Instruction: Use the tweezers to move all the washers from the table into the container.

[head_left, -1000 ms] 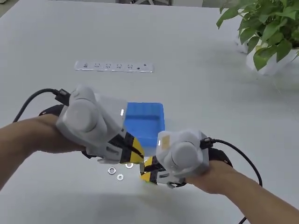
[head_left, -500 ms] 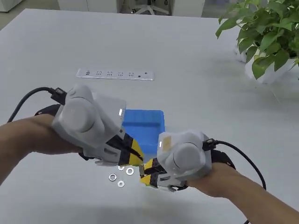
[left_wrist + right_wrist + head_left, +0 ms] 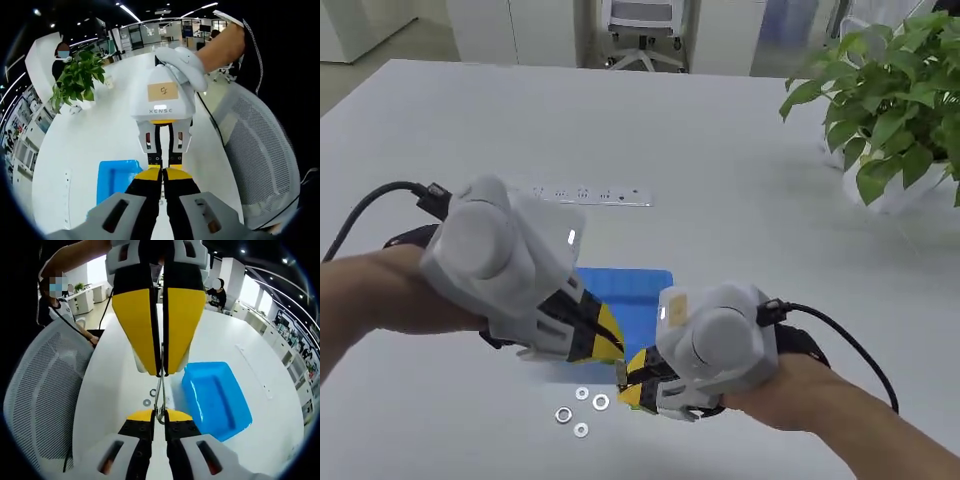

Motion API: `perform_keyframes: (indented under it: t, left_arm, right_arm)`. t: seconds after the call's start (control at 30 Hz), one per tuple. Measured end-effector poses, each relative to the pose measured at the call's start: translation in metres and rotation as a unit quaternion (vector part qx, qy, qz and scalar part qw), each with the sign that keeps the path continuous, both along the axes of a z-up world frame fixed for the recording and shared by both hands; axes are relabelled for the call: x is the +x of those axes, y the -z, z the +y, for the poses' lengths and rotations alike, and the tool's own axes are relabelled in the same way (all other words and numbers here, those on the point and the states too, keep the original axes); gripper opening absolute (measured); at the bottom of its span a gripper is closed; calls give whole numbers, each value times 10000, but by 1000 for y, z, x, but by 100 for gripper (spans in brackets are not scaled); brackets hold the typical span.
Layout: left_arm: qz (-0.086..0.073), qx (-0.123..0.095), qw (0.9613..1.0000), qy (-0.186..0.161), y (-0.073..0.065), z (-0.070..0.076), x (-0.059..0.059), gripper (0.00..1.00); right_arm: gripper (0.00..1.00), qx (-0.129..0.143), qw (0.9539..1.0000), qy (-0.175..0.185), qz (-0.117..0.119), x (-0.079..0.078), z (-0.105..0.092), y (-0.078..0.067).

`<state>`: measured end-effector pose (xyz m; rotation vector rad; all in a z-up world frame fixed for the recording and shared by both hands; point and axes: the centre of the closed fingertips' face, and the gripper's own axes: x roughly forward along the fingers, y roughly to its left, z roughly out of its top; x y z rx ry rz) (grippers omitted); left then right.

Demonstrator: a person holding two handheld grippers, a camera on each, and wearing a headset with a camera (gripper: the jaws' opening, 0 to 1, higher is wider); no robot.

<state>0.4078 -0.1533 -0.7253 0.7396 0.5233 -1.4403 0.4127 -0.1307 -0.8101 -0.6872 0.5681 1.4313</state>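
Observation:
Several small metal washers [image 3: 582, 394] lie on the white table [image 3: 740, 200], just in front of a blue container [image 3: 625, 290]. My left gripper [image 3: 612, 346] and right gripper [image 3: 632, 384] meet tip to tip above them. In the right gripper view, thin metal tweezers [image 3: 160, 392] run from my right gripper [image 3: 160, 416] into the yellow jaws of the left gripper [image 3: 161, 371]; both are shut on them. Two washers [image 3: 152, 391] lie beyond the tips, left of the container [image 3: 215, 400]. The left gripper view has my left gripper [image 3: 162, 173] facing the right one, container [image 3: 115, 179] at left.
A white power strip [image 3: 588, 195] lies behind the container. A potted plant [image 3: 895, 110] stands at the far right of the table. Black cables trail from both grippers. An office chair [image 3: 640, 20] stands beyond the far edge.
The head camera has tilted up, so the table sits lower in the picture. Against the table both grippers have drifted slightly away from the washers, uncovering more of them. Both stay shut.

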Motion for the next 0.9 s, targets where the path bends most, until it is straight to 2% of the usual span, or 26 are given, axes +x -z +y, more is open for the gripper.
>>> perform_keyframes:
  t: [0.4, 0.67, 0.9]
  left_arm:
    - [-109, -24, 9999, -45, -12, 1, 17, 5]
    - [-193, -39, 9998, -91, -19, 4, 37, 5]
    - [-281, -82, 9994, -182, -16, 5, 57, 5]
  right_arm:
    - [9, -17, 9998, -63, -168, 21, 2, -12]
    - [9, 47, 9997, -35, -234, 43, 5, -20]
    - [9, 18, 9996, -34, -294, 63, 6, -18]
